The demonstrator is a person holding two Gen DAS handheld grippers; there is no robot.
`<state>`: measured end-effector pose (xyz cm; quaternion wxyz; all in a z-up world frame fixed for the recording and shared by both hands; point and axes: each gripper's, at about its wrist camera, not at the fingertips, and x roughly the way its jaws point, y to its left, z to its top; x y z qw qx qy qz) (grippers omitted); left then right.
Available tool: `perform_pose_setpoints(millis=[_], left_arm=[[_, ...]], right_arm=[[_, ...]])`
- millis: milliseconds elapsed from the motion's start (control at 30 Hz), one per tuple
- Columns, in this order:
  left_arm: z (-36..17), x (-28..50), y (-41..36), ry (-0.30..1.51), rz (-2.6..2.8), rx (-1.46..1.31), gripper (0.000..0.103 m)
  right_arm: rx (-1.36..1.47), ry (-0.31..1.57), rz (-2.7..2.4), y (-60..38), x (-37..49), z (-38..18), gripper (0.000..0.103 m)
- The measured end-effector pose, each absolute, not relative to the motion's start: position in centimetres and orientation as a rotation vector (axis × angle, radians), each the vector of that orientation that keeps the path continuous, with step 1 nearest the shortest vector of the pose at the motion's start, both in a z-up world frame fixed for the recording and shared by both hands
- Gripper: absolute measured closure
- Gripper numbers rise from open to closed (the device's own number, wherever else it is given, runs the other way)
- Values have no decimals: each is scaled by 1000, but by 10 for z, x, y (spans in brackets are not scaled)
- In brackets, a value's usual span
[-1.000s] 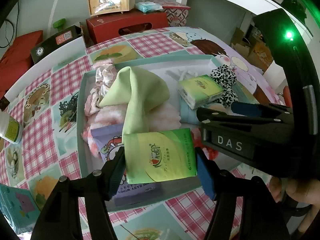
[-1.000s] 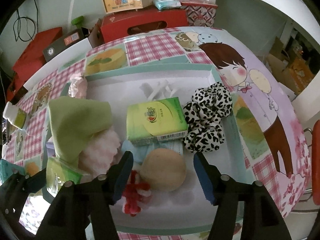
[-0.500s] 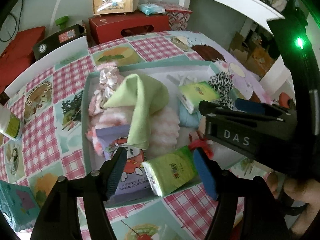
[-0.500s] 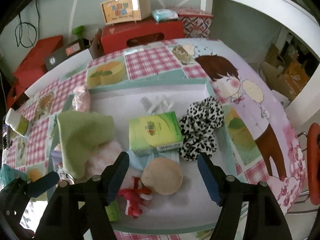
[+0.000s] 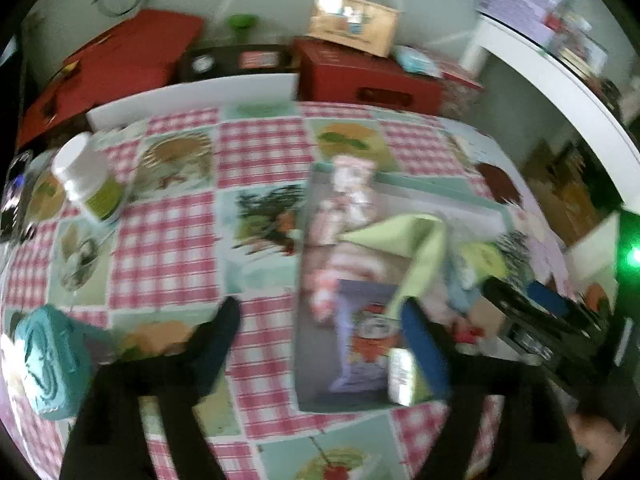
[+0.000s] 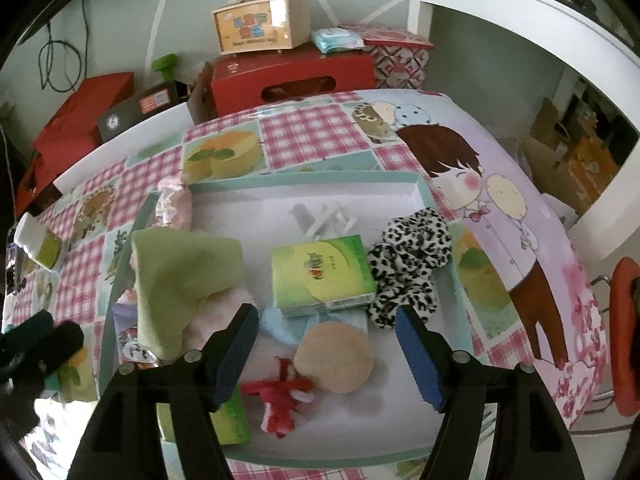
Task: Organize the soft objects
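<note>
A shallow teal-rimmed tray (image 6: 304, 178) holds soft things: a green cloth (image 6: 180, 276), a green tissue pack (image 6: 320, 274), a leopard scrunchie (image 6: 408, 264), a tan round puff (image 6: 334, 356), a red fuzzy piece (image 6: 280, 398) and a second green tissue pack (image 6: 228, 420) at the front left. My right gripper (image 6: 326, 354) is open above the puff. My left gripper (image 5: 320, 344) is open and empty, over the tablecloth at the tray's left edge (image 5: 302, 280); that view is blurred. A purple wipes pack (image 5: 360, 344) lies in the tray there.
A white-lidded jar (image 5: 86, 178) stands on the checked tablecloth at the left. A teal box (image 5: 52, 364) sits at the near left edge. Red boxes (image 6: 292, 80) and a small wooden case (image 6: 262, 24) stand behind the table. A white shelf (image 6: 520, 20) is at the right.
My left gripper let go of the green tissue pack, which now lies at the tray's front left, and swung left off the tray. My right gripper rose slightly and stayed open.
</note>
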<state>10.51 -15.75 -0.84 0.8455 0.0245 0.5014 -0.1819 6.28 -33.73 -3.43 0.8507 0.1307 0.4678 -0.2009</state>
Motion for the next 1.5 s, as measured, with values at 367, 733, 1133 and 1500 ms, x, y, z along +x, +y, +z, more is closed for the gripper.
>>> perform_pose_setpoints(millis=[367, 733, 1133, 1500], left_arm=[[-35, 125, -115, 1105, -204, -9, 8], [-35, 127, -105, 1096, -173, -9, 8], [-19, 115, -94, 1050, -155, 12, 8], [-19, 74, -73, 1031, -57, 73, 8]], right_arm=[[166, 1002, -372, -302, 79, -37, 0], [191, 1018, -363, -300, 82, -40, 0], [175, 996, -345, -285, 79, -30, 0], [142, 1009, -308, -253, 51, -36, 0]])
